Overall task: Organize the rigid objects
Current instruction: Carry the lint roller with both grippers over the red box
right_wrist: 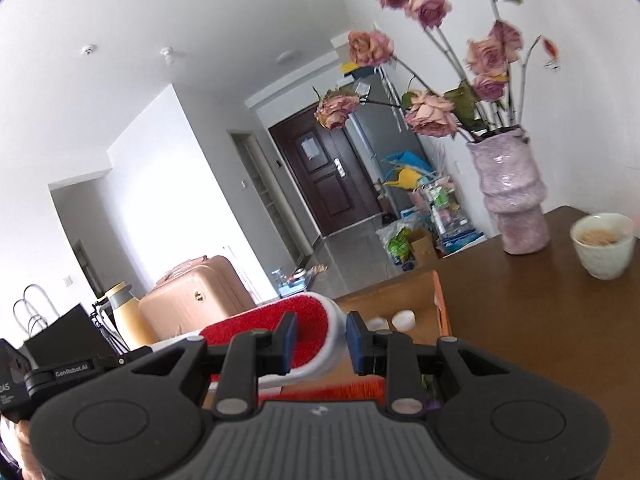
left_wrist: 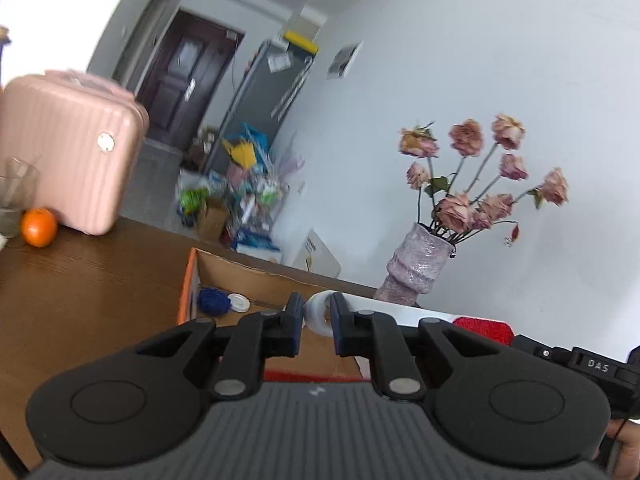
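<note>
Long white plastic lint brush (right_wrist: 316,332) with red pad: rigid, light, slick. Left hand-held gripper (left_wrist: 316,322) pinches its handle end, right hand-held gripper (right_wrist: 320,340) its head, above open cardboard box (left_wrist: 248,276).

Left gripper (left_wrist: 316,322) and right gripper (right_wrist: 321,343): both clamped, pointing slightly below level.

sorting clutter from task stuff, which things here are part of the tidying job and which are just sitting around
Job:
- red and white brush, held by left gripper and right gripper
- cardboard box

Lying about:
- orange
- pink suitcase
- vase
- cup
</note>
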The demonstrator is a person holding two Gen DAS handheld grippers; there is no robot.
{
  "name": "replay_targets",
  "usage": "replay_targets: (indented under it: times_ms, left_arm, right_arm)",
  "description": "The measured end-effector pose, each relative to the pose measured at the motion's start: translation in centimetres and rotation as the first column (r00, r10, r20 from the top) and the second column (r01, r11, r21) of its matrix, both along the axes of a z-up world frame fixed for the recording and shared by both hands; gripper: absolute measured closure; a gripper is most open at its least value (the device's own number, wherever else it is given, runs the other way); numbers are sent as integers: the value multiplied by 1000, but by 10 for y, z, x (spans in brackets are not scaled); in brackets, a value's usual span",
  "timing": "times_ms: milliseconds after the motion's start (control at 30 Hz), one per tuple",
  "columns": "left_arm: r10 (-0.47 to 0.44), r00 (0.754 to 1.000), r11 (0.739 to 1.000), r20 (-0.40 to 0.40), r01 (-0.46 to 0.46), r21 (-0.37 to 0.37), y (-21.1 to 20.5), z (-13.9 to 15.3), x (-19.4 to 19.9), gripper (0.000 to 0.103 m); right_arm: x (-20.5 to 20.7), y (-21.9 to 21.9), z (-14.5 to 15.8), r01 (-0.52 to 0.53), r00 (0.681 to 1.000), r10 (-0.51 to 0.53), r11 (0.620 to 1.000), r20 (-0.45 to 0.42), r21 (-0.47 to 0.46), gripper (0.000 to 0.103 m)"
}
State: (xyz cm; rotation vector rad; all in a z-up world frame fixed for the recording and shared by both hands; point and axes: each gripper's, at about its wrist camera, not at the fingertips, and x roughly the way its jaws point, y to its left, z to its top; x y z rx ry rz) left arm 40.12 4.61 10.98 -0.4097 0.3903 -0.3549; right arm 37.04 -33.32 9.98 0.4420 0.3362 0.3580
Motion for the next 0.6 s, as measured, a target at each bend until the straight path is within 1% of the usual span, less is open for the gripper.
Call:
replay_targets:
  times_ms: [67,133,200,300,400,500,600]
  left_arm:
    - [4,999,1000,-45,-5,-10,3,0,30,88]
    - [-2,997,1000,-73,2,9,3,-3,57,88]
    - [-8,992,1000,-125,8,0,5,-9,85,89]
    - [-1,981,1000,-196,7,28,4,-22,119,89]
    - [18,967,996,-256,4,84,-3,-42,144,89]
    - [23,948,995,-316,10,104,-8,-65,165,89]
    - [28,926,993,-377,19,120,-6,-87,177,89]
  right_arm:
    - [32,-2,2,-15,999,16,1000,-44,15,77]
    - [64,-3,1,-21,995,23,1000,-96,23,77]
    - [95,-5,-5,-26,988,32,999,-151,41,77]
    - [135,-9,-21,-32,968,49,997,-247,73,77]
    - [162,-7,-42,-21,943,44,997,-331,73,77]
    - [182,-3,-64,9,920,8,999,-392,40,77]
    - [190,-1,-85,19,897,-5,999,-442,28,76]
